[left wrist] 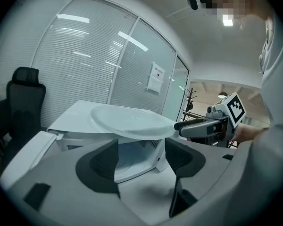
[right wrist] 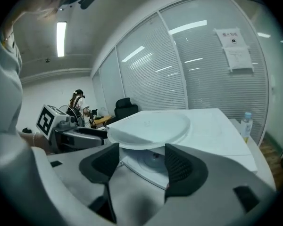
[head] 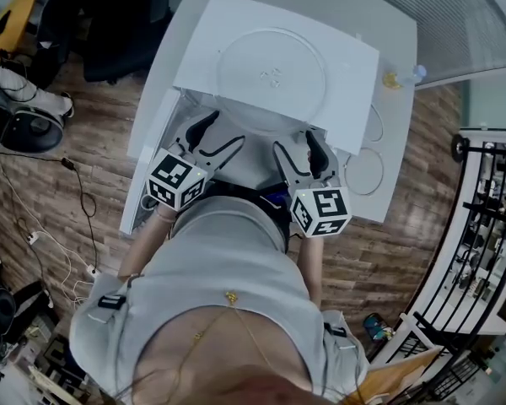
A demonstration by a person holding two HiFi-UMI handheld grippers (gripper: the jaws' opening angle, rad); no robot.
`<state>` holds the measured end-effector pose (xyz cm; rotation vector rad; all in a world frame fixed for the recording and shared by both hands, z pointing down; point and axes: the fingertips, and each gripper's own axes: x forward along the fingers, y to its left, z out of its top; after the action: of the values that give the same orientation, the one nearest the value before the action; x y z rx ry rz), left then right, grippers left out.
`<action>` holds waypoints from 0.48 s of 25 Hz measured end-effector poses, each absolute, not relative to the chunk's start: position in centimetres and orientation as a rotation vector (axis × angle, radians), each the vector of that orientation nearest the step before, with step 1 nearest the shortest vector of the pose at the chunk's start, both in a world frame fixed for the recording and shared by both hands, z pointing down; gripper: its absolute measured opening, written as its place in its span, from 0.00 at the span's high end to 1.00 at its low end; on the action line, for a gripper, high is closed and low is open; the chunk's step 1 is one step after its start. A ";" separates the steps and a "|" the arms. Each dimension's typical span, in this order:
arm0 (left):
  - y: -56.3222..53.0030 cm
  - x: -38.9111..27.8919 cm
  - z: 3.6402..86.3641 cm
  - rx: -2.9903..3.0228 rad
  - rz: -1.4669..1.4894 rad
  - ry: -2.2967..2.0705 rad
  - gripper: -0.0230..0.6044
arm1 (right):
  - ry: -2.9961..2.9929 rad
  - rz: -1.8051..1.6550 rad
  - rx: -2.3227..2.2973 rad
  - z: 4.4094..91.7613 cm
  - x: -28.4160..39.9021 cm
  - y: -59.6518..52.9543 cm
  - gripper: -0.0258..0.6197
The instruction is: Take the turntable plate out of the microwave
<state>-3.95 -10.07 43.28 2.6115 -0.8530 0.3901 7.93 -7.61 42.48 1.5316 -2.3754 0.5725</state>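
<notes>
Turntable plate [head: 271, 78] lies atop the microwave [head: 354, 83] on the tabletop [head: 392, 184], its near edge overhanging the open cavity. Left gripper [head: 223, 133], at the plate's 7 o'clock, and right gripper [head: 297, 143], at 5 o'clock, both hold their fingers apart and empty.

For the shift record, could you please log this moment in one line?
plate: on top of microwave | door: open | left gripper: open, empty | right gripper: open, empty
</notes>
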 end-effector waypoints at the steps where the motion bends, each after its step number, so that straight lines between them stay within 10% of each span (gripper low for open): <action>1: -10.1 -4.1 43.2 2.619 0.396 -0.871 0.46 | -2.371 0.549 1.529 42.5 7.8 -7.7 0.52; 12: -11.1 -4.0 42.5 2.687 0.444 -0.942 0.46 | -2.285 0.404 1.540 42.7 7.5 -8.5 0.52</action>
<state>-3.95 -11.11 42.54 2.6873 -0.9417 0.4437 7.55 -8.53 42.75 1.5403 -2.2850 0.4037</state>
